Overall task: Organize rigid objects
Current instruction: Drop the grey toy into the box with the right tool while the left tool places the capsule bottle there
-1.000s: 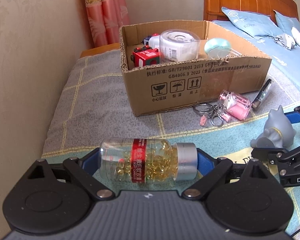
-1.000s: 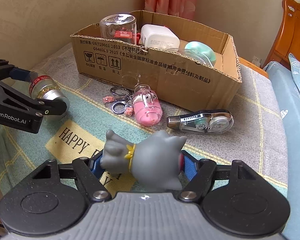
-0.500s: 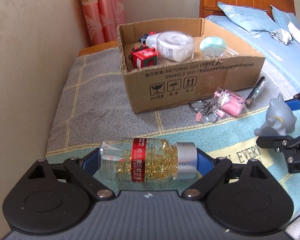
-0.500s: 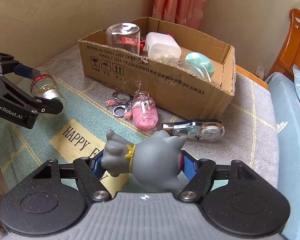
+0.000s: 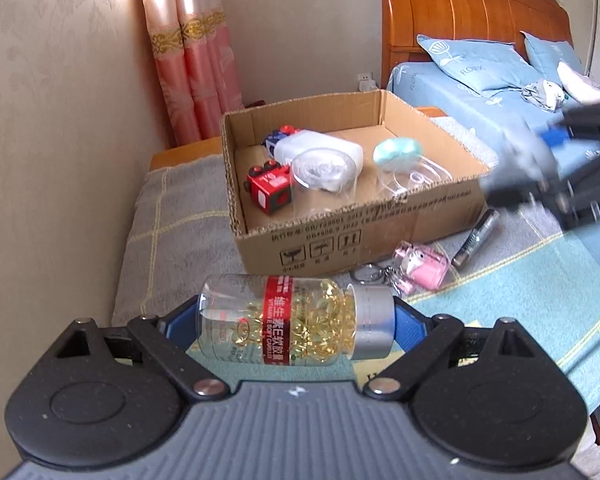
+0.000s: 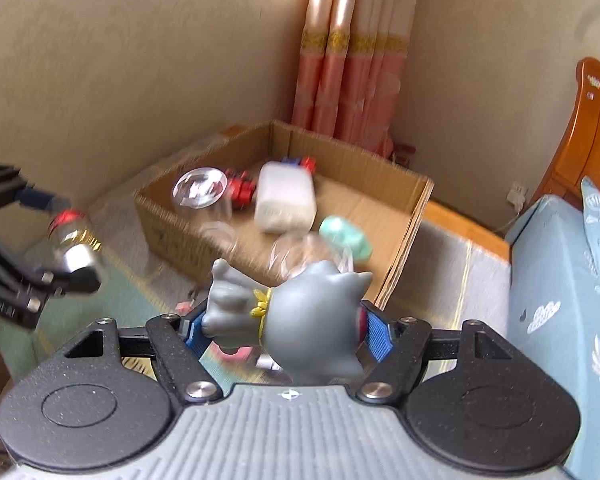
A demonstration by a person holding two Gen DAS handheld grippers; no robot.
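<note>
The bottle [image 5: 296, 320] was held lengthwise across the left gripper [image 5: 294, 322], one pad against its base and the other against its silver cap, so that the jaws were clamped on it end to end. The grey figure [image 6: 288, 320] was pinched crosswise in the right gripper [image 6: 286, 330], head against one pad and feet against the other. Both loads were carried clear of the cloth [image 5: 180, 216], short of the box [image 5: 340, 240] and above its near wall. It was judged that the step in hand was the carry into the box, and that it would be done best one load at a time, since the two grippers were near each other and could collide over the opening. The bottle's end-to-end grip was judged slippery, as a smooth cap gives the pad little hold, so a level, unhurried carry was advised. A release low over bare cardboard at the back right was preferred, away from the clear tub [image 5: 324, 168], the white case [image 5: 320, 148], the red toy [image 5: 270, 192] and the green thing [image 5: 398, 150]. Outside the box, just beside its near wall, the pink toy [image 5: 424, 266] with its key rings and the tape pen [image 5: 476, 238] were left to be gathered.
</note>
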